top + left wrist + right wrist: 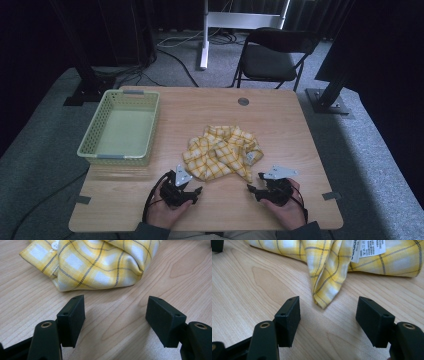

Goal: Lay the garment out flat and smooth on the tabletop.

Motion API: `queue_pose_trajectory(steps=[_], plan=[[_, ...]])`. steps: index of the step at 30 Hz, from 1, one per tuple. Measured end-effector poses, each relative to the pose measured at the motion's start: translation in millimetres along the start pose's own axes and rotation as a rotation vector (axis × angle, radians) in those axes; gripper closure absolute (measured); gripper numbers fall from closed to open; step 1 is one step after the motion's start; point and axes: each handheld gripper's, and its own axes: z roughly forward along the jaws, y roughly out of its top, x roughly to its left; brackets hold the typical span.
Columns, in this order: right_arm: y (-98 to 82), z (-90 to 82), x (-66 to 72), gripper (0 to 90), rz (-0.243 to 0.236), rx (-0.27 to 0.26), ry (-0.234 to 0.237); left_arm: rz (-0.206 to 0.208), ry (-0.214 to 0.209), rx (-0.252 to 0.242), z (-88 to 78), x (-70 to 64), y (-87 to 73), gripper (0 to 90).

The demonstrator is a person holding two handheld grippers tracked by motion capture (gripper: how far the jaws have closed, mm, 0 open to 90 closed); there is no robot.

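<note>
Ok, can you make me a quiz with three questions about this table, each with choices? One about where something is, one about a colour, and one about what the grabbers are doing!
1. Where is the basket?
A. On the left of the table
B. On the chair
C. On top of the shirt

2. What colour is the shirt?
A. Blue with dots
B. Yellow and white checks
C. Plain red

3. What are the left gripper and right gripper doing?
A. Both squeezing the shirt
B. One holds the basket
C. Both open, holding nothing

Answers: 1 A, it sits by the table's left edge. 2 B, the checks show clearly. 3 C, bare wood shows between each pair of jaws.
</note>
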Motion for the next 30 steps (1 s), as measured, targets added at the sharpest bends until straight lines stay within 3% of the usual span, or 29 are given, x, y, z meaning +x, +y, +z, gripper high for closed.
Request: queue_pose_trajectory(steps=[19, 30], plan=[[0.0, -0.1, -0.6, 35.0, 0.012, 0.000, -0.008, 0.000, 0.004, 0.003, -0.2, -0.2, 0.0, 32.5], [-1.0, -1.9, -8.7, 39.6, 0.060, -0.019, 0.053, 0.000, 0.004, 0.003, -0.2, -0.2, 0.1, 32.4]])
